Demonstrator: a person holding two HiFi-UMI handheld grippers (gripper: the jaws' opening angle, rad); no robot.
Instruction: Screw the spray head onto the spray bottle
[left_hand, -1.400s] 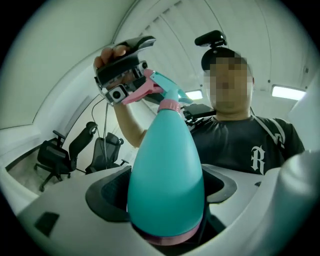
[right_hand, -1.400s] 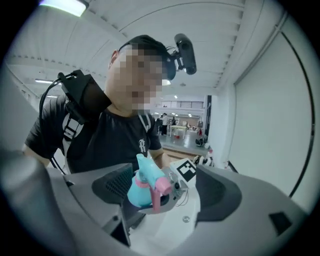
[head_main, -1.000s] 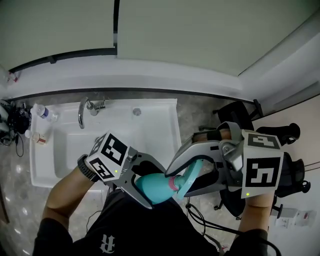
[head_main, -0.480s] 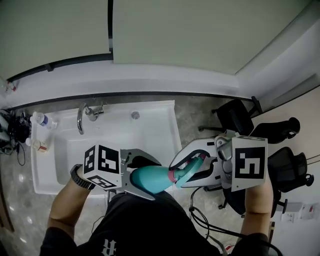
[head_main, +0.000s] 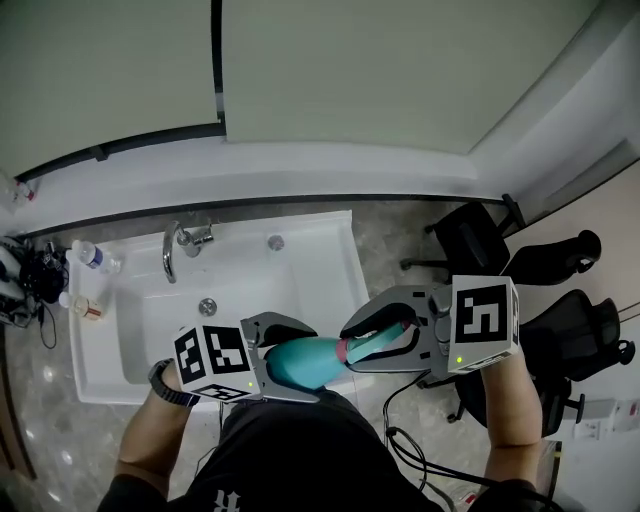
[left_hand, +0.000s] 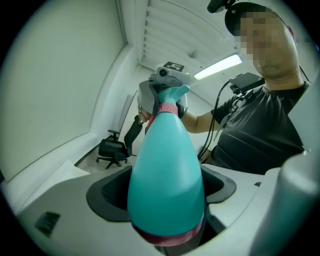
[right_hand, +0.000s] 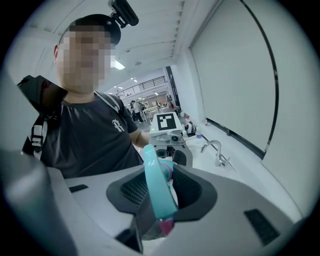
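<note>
Left gripper (head_main: 300, 362): jaws clamped on the wide base of the teal spray bottle (left_hand: 165, 170). Right gripper (head_main: 354, 345): jaws, just now closing, grip the spray head (right_hand: 157, 187) at the bottle's neck. The bottle's long axis lies about level, neck toward the right gripper, in the air over the sink's (head_main: 330, 250) front edge.

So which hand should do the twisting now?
Probably the right. The right gripper, whose jaws have just been closing, pinches the spray head at the spray bottle neck, so it can turn it. The left gripper clamps the body, good for holding steady.
</note>
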